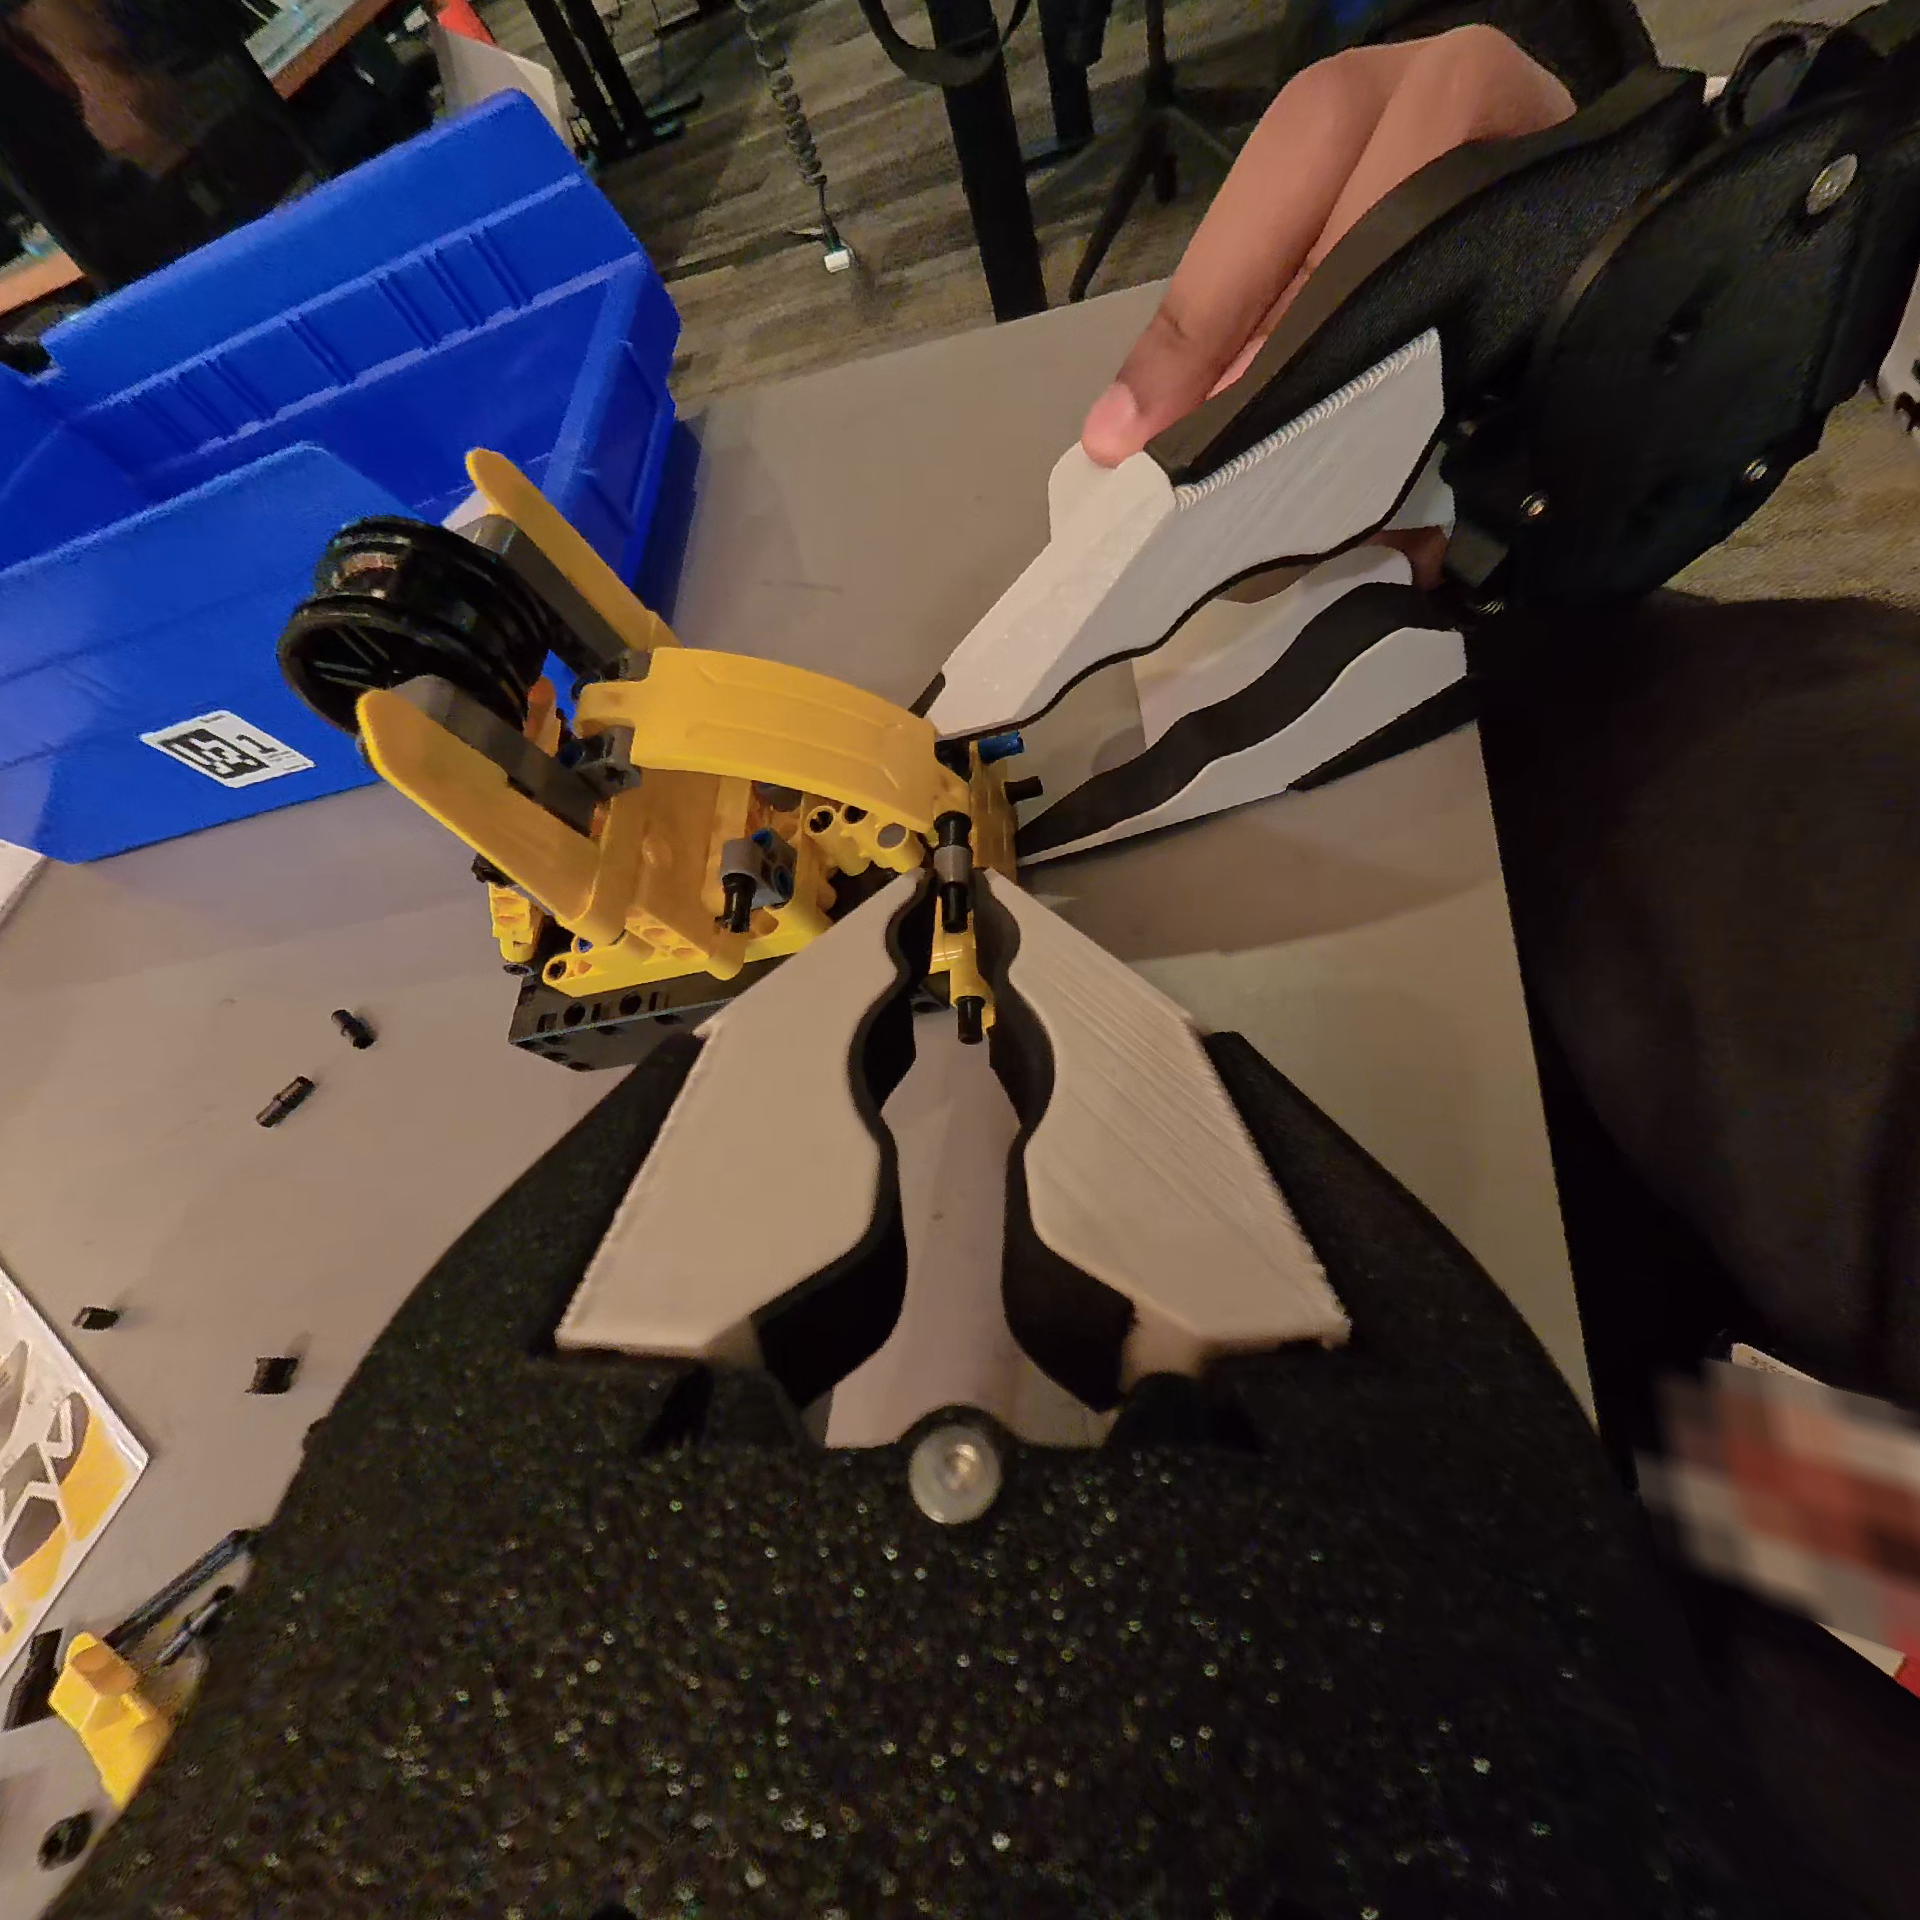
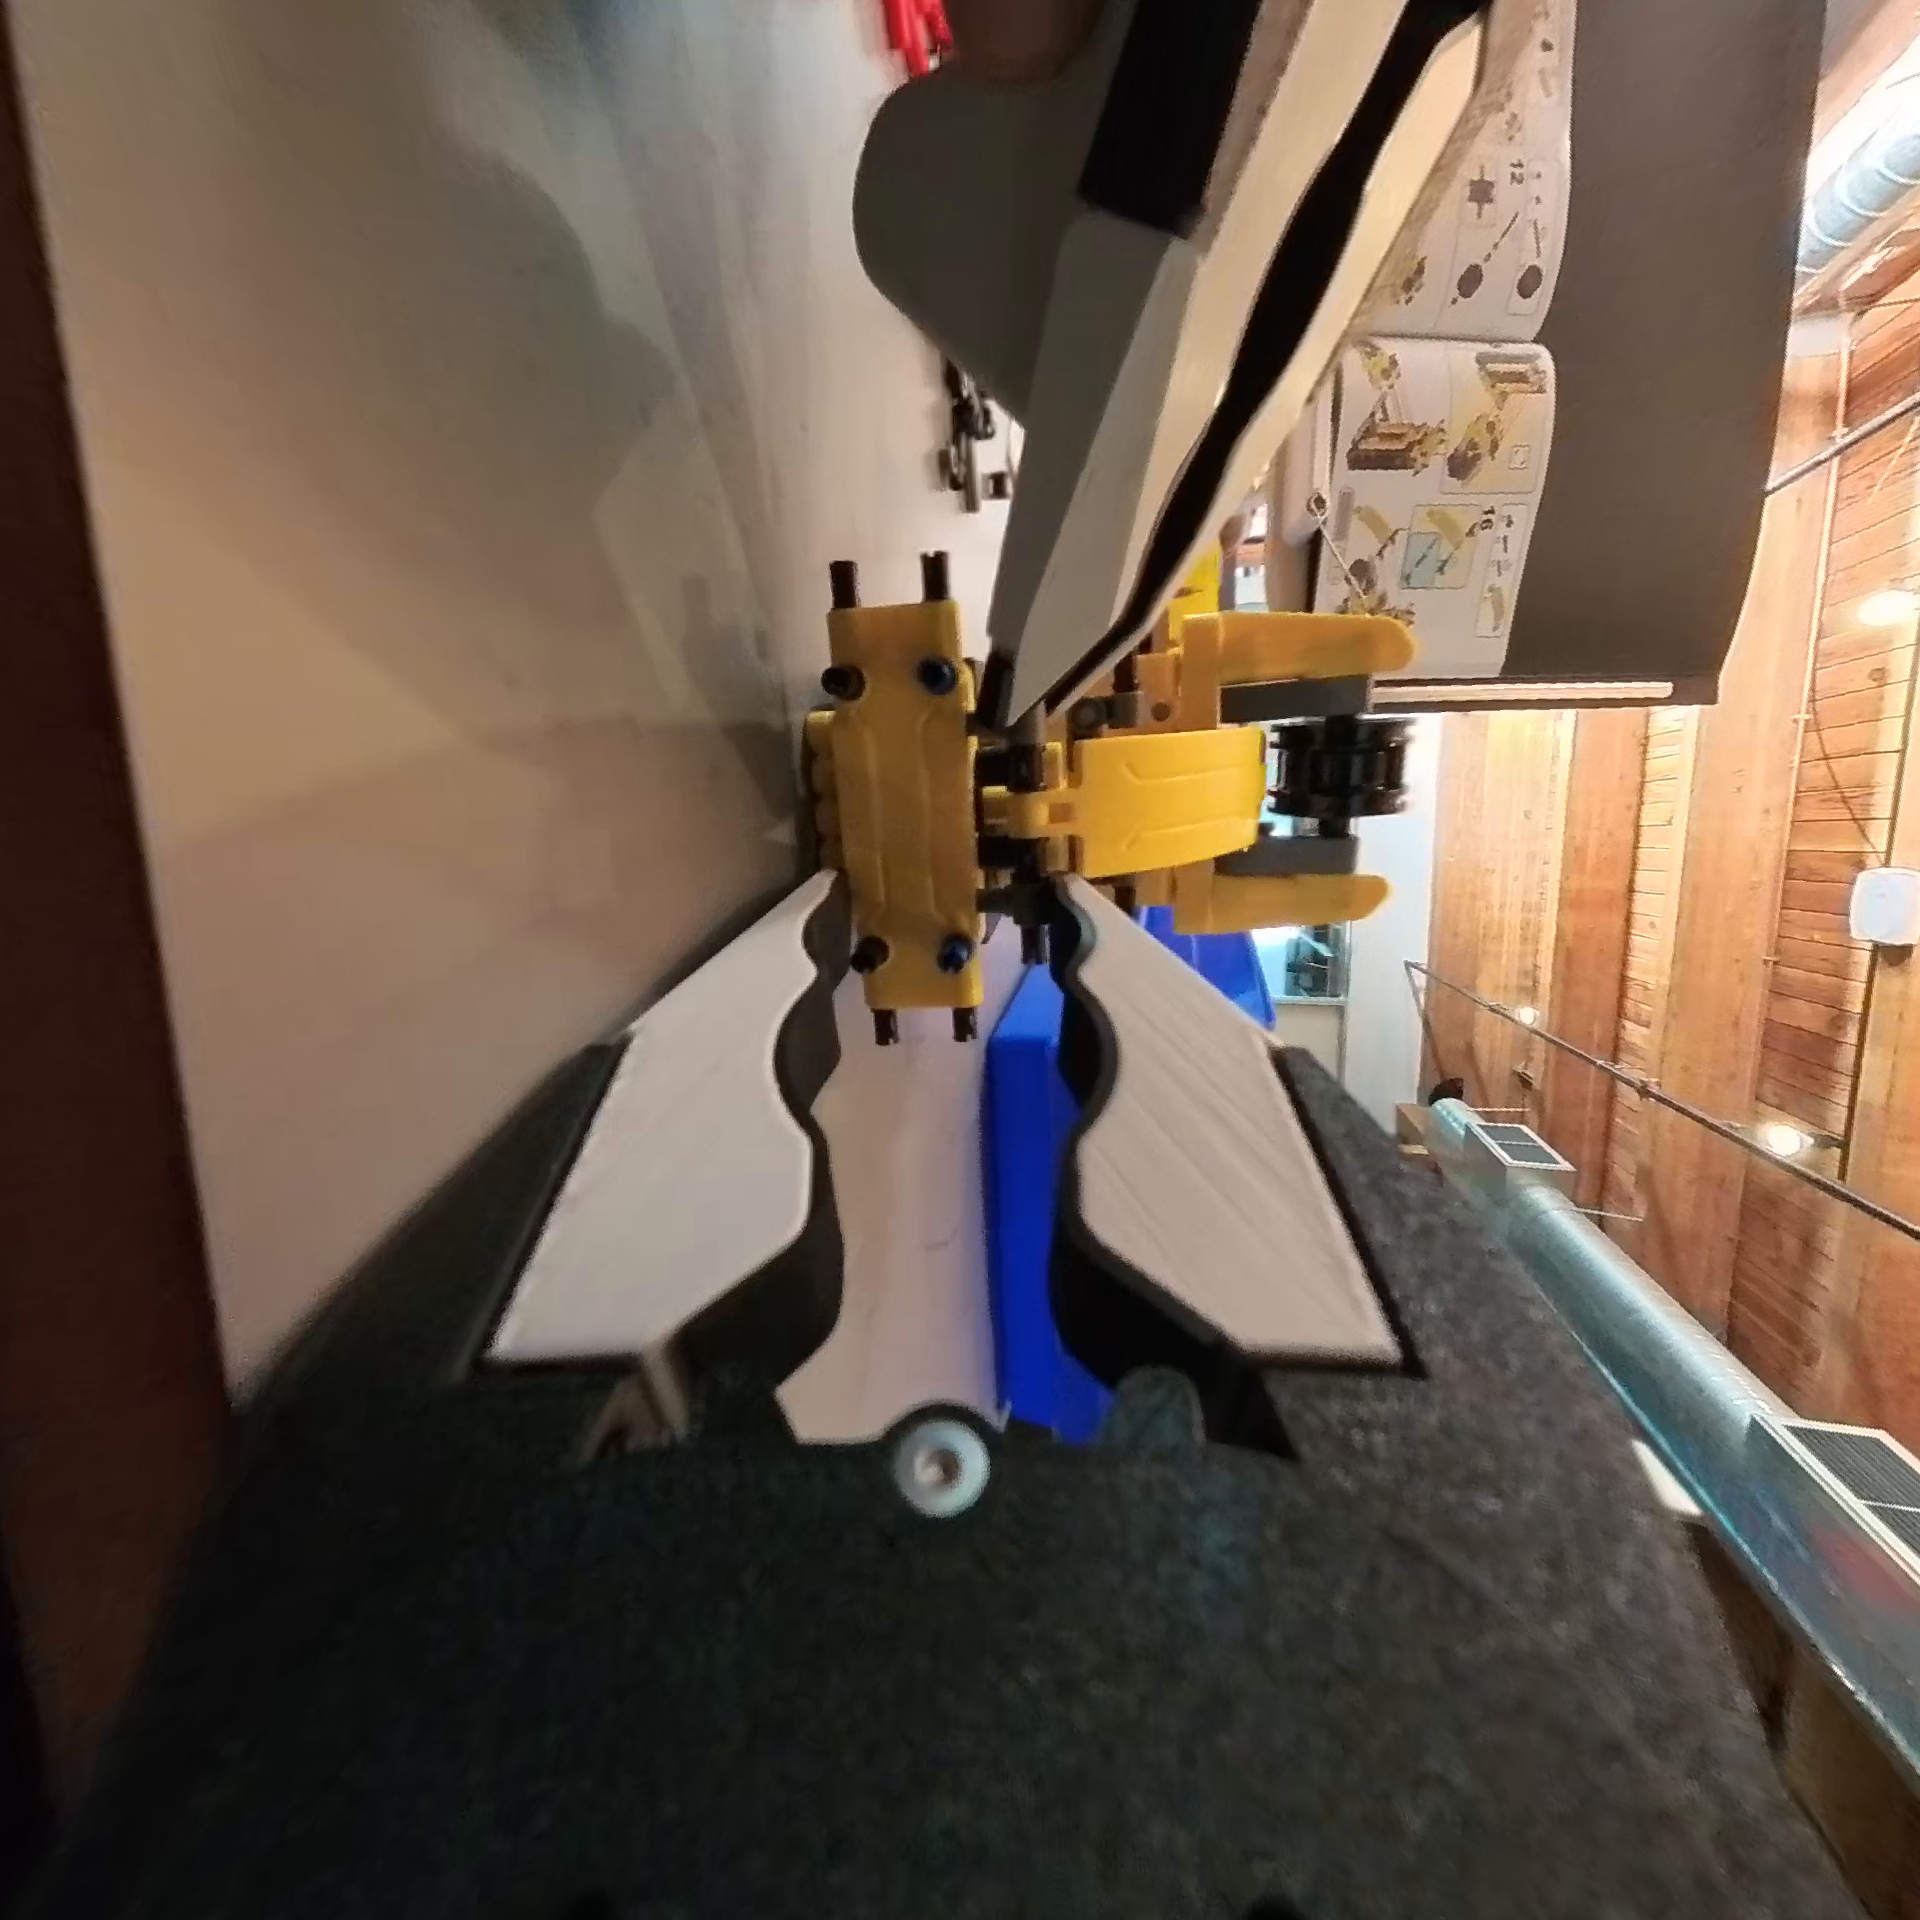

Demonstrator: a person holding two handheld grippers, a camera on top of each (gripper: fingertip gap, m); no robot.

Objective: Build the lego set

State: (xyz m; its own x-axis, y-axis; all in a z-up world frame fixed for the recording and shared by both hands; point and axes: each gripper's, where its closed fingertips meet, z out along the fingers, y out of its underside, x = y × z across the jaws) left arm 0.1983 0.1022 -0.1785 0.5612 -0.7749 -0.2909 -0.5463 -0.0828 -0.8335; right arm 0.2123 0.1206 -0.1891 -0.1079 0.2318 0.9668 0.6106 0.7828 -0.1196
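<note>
A yellow and black brick-built model (image 1: 769, 727) with two black wheels (image 1: 416, 623) at its far end rests on a grey table (image 1: 208, 1195). My left gripper (image 1: 951, 894) is shut on a small grey and black pin piece at the model's near end. My right gripper (image 1: 982, 774) comes in from the right, held by a hand (image 1: 1299, 239), and is shut across the same end. In the right wrist view, which is rolled sideways, my right gripper (image 2: 945, 894) straddles the model's yellow panel block (image 2: 904, 790). The left gripper (image 2: 1008, 707) reaches in from above.
A blue bin (image 1: 312, 416) stands just behind the model at the left. Loose black pins (image 1: 286, 1101) lie on the table to the left. A building booklet (image 2: 1434, 436) lies open nearby and a yellow piece (image 1: 104, 1704) sits at the near left. The table edge runs behind the model. Left and right tips are no more than a few centimetres apart.
</note>
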